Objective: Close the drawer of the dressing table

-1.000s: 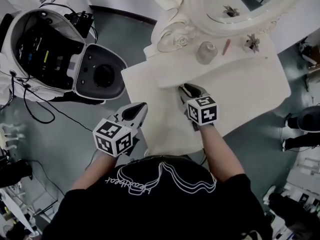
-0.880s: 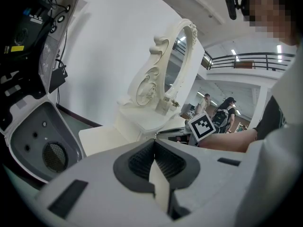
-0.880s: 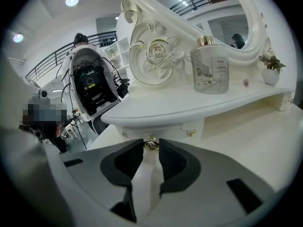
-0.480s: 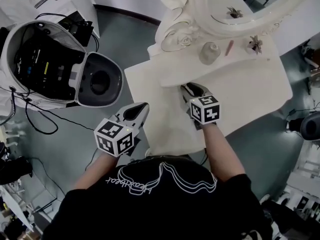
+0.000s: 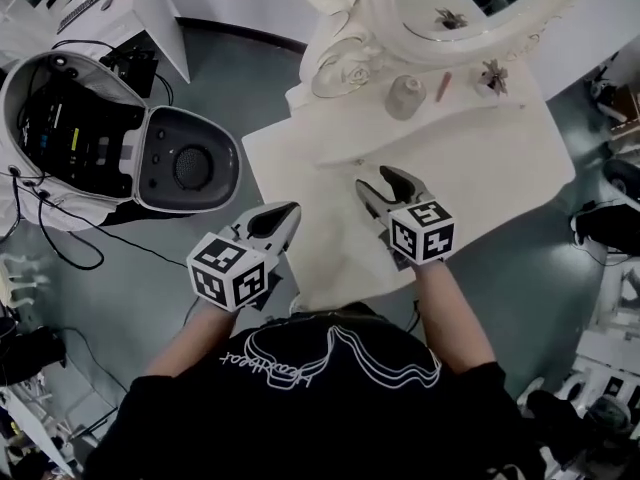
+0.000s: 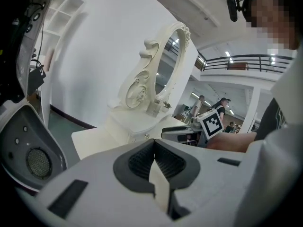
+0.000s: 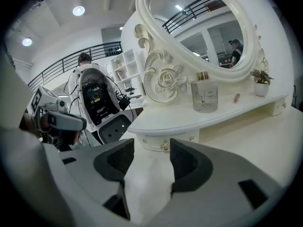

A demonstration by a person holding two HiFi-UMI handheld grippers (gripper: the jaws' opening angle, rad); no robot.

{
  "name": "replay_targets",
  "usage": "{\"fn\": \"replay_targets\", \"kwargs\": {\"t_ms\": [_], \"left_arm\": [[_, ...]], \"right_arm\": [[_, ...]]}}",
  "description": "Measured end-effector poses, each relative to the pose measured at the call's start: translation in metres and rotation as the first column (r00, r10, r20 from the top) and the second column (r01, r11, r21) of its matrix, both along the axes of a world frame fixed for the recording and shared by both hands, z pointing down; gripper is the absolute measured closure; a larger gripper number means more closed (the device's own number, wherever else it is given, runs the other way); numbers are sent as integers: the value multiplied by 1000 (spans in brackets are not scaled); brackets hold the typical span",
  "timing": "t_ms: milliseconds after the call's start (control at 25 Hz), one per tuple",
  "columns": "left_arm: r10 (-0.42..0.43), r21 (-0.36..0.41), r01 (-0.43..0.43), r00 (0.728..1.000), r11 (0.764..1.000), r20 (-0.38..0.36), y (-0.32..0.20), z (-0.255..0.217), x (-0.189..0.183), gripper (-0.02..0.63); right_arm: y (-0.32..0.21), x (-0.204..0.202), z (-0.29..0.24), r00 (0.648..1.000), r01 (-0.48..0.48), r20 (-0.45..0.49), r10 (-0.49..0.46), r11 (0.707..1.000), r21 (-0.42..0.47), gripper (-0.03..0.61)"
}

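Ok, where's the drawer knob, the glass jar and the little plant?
drawer knob [image 7: 164, 146], right gripper view, on its round front.
glass jar [image 7: 204, 98], right gripper view, on the middle of its clear side.
little plant [image 7: 261, 88], right gripper view, on its white pot.

Black T-shirt [image 5: 330, 413], white line print [image 5: 335, 353]; left claw [image 5: 289, 209] and right claw [image 5: 379, 179] grey

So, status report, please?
Left gripper shut, empty. Right gripper just opened, nothing between jaws. White dressing-table drawer, brass knob, looks pushed in. Nothing blocking.
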State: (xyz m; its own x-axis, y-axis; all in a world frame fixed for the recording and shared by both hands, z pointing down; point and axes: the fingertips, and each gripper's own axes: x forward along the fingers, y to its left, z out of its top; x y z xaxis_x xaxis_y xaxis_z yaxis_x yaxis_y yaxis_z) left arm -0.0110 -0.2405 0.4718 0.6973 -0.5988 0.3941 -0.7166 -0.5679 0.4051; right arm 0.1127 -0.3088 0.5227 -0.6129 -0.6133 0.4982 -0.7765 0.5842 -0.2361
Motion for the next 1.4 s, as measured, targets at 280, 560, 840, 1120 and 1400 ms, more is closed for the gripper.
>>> {"fn": "replay_targets", "kwargs": {"t_ms": [280, 560, 840, 1120, 1400], "left_arm": [[68, 23, -67, 997, 997, -28, 14, -25, 11, 610], [137, 77, -133, 990, 988, -45, 32, -55, 20, 610], [228, 130, -218, 971, 967, -69, 53, -83, 29, 611], [302, 185, -280, 948, 942, -102, 77, -108, 32, 611], [348, 224, -316, 930, 922, -120, 99, -121, 33, 611]], "right_arm": [[48, -12, -63, 995, 80, 44, -85, 991, 111, 278], [93, -3, -115, 987, 54, 139, -74, 988, 144, 326], [125, 7, -151, 991, -35, 135, 0, 965, 259, 436], [158, 1, -159, 978, -79, 208, 25, 963, 257, 575], [185, -4, -168, 967, -108, 251, 37, 955, 275, 575]]}}
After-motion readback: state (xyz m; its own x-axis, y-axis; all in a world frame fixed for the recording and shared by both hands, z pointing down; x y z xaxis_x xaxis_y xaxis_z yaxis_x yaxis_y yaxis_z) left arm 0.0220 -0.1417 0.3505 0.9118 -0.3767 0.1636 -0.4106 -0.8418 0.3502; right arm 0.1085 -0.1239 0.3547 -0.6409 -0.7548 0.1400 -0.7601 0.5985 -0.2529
